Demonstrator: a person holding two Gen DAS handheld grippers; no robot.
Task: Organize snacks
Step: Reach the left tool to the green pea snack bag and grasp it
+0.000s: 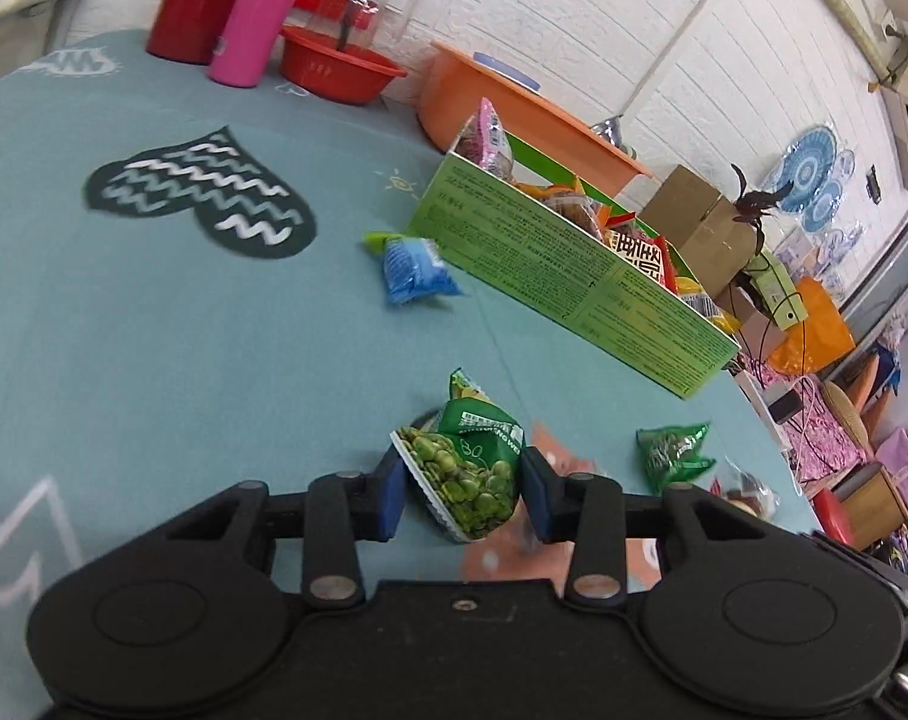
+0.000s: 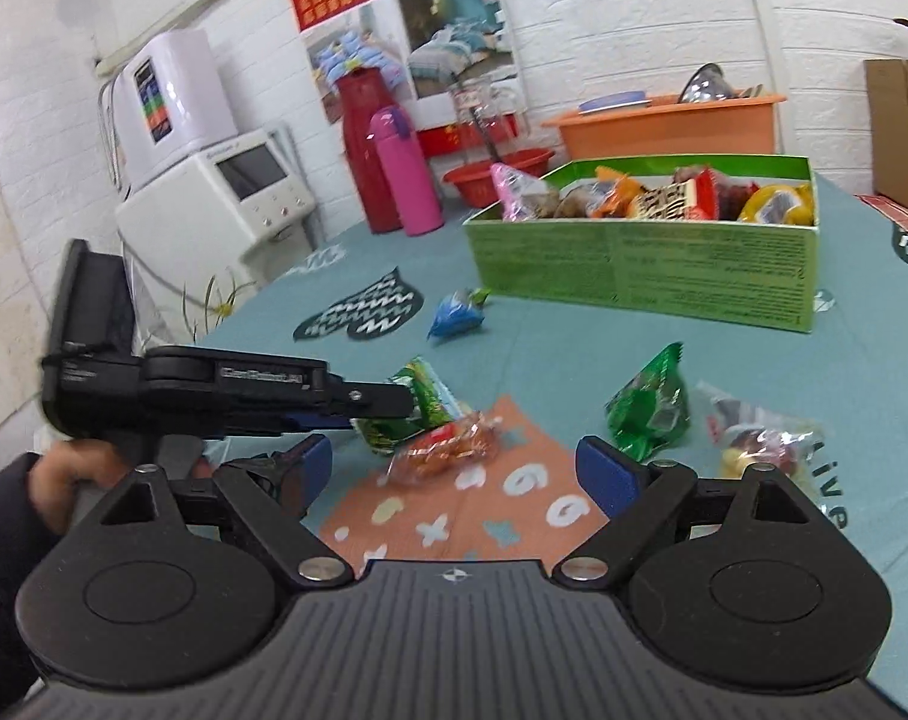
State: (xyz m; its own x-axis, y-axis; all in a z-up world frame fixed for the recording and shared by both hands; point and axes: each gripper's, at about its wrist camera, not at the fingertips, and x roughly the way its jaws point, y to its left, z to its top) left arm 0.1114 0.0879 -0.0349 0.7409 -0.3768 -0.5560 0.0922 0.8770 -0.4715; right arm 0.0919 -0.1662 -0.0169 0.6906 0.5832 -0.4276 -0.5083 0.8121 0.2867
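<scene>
On the tablecloth, left gripper (image 1: 463,495) jaws clench pea packet (image 1: 469,480); right gripper (image 2: 454,471) released.

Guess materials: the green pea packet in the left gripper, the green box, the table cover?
Pea packet: glossy printed plastic film, crimped edge, creased. Green box: likely printed cardboard, flat matte walls, sharp folds. Table cover: matte teal, looks like printed cloth, though vinyl is possible.
</scene>
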